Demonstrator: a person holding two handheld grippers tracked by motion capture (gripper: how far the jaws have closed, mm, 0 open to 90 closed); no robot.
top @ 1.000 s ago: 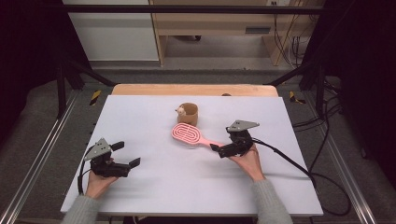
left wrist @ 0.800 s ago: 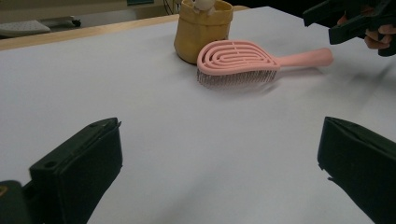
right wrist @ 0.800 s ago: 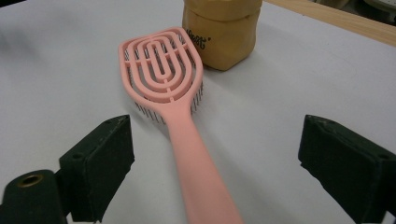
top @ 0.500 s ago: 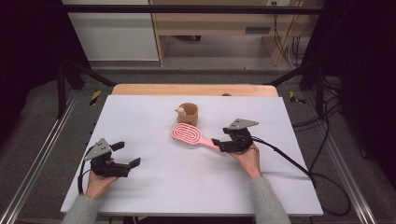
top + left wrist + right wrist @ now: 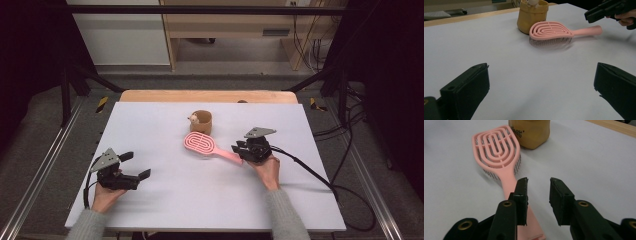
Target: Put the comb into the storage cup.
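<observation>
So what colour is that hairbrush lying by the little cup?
The hairbrush is pink all over, handle included, clearest in the right gripper view.

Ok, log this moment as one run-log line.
left claw: open, idle near table edge | right claw: open, above handle, not gripping | pink hairbrush: bristles down beside tan pot

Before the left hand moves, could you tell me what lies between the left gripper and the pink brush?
Nothing: bare white table separates the left gripper from the pink brush, as the left gripper view shows.
</observation>
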